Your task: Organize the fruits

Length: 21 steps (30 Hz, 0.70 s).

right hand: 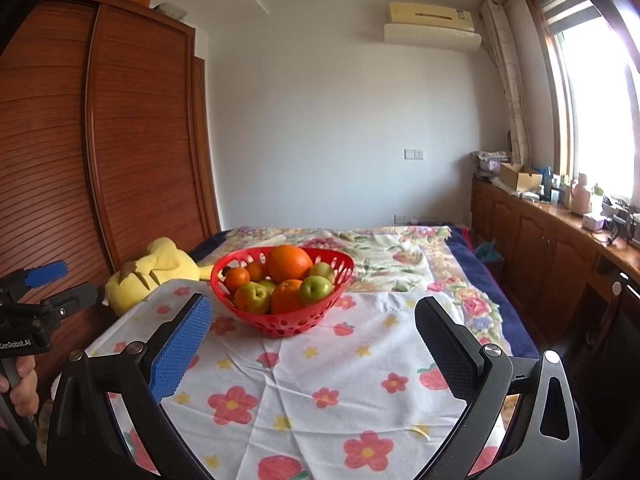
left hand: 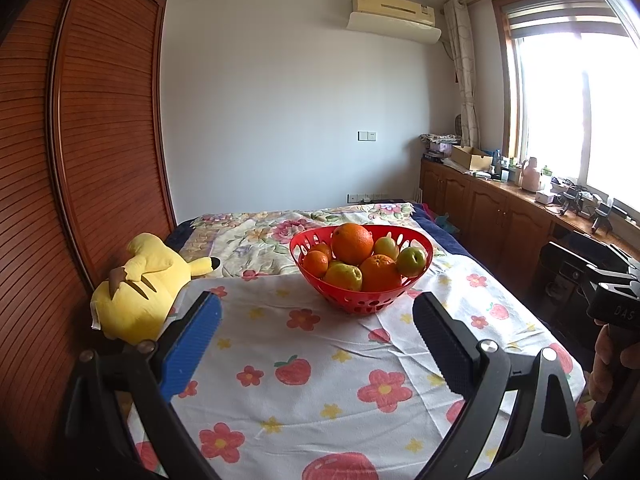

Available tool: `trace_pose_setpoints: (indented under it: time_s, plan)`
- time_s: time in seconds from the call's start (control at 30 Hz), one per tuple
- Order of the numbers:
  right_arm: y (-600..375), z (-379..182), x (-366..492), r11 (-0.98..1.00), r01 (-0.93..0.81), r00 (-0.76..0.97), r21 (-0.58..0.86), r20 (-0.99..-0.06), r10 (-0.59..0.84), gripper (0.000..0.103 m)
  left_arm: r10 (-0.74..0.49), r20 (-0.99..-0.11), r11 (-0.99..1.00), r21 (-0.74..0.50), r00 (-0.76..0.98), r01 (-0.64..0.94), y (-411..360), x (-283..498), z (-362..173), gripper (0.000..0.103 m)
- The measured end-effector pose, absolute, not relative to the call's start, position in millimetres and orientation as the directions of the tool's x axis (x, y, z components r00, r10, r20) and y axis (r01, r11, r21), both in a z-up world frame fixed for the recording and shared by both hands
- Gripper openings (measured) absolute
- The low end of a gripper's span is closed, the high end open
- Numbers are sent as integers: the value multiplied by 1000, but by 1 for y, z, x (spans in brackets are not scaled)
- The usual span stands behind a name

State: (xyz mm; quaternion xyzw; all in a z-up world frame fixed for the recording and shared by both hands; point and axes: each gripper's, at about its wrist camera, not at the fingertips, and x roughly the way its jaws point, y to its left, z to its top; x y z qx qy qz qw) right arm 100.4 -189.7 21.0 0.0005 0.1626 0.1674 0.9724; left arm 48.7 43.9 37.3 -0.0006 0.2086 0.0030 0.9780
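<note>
Left gripper (left hand: 316, 336): fingers spread wide, nothing between them; held low over the near part of the cloth, aimed at the basket.
Right gripper (right hand: 314, 338): fingers spread wide, empty; held low over the cloth, basket ahead and slightly left.
Basket (left hand: 368, 304): red, perforated, upright on the cloth, well ahead of both grippers.
Fruits (left hand: 352, 243): oranges and green-yellow apples or pears heaped in the basket; the largest orange sits on top.
Cloth (left hand: 320, 364): white with a flower and strawberry print, spread over the bed (left hand: 256, 236).
Plush toy (left hand: 140, 284): yellow, lying at the cloth's left edge, against the wardrobe (left hand: 80, 140).
Hand (right hand: 22, 388): grips the left gripper's handle.
</note>
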Motion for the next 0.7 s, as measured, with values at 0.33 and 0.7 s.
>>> trace_pose_setpoints:
  time_s: [0.33, 0.7]
  plan:
    - [-189, 21, 101, 944, -326, 890, 55, -319, 326, 103, 6, -412, 1000, -1, 911, -7, 43, 47, 37, 97]
    - [-189, 21, 101, 944, -326, 891, 55, -317, 326, 103, 2, -407, 1000, -8, 913, -6, 43, 45, 38, 97]
